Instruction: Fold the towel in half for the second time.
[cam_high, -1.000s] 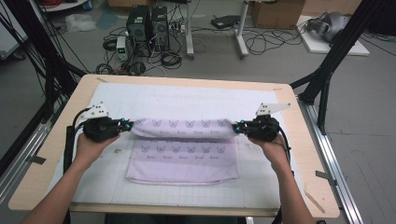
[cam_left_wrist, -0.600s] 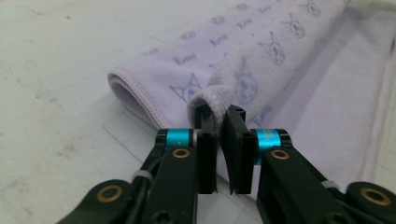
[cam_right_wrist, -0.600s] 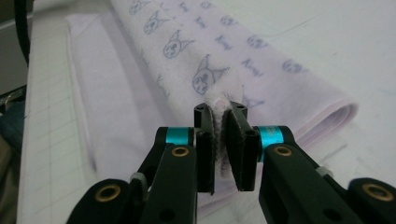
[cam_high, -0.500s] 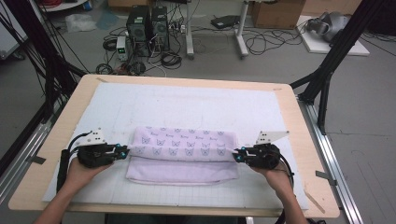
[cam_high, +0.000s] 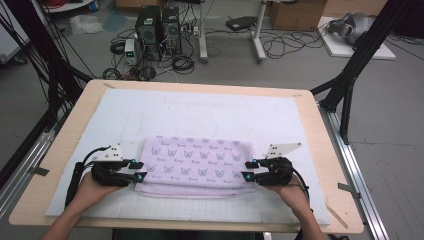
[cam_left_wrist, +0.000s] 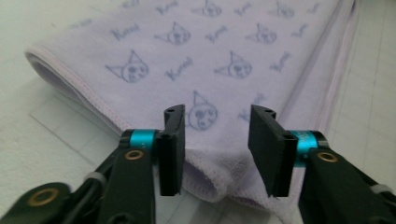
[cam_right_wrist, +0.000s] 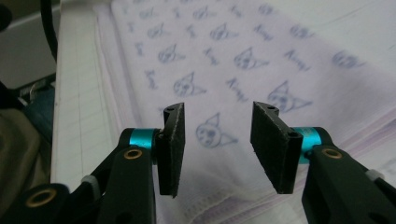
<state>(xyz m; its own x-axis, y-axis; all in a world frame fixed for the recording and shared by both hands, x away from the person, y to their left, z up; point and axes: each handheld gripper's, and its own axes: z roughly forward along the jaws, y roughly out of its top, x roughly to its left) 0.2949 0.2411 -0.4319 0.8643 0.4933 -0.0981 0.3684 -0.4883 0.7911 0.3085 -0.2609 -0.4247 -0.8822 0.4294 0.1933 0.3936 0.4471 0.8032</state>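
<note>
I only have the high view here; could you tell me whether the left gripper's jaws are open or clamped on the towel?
Observer: The left gripper is open; its jaws stand apart over the folded towel, gripping nothing.
Operator: Thank you. And the right one?
Observer: The right gripper is open too, with the towel's cat-face print showing between its jaws.
Operator: Does the towel's edge look neat on the left side?
Observer: The left gripper view shows stitched hems of several layers stacked at the end under the jaws, roughly aligned.
</note>
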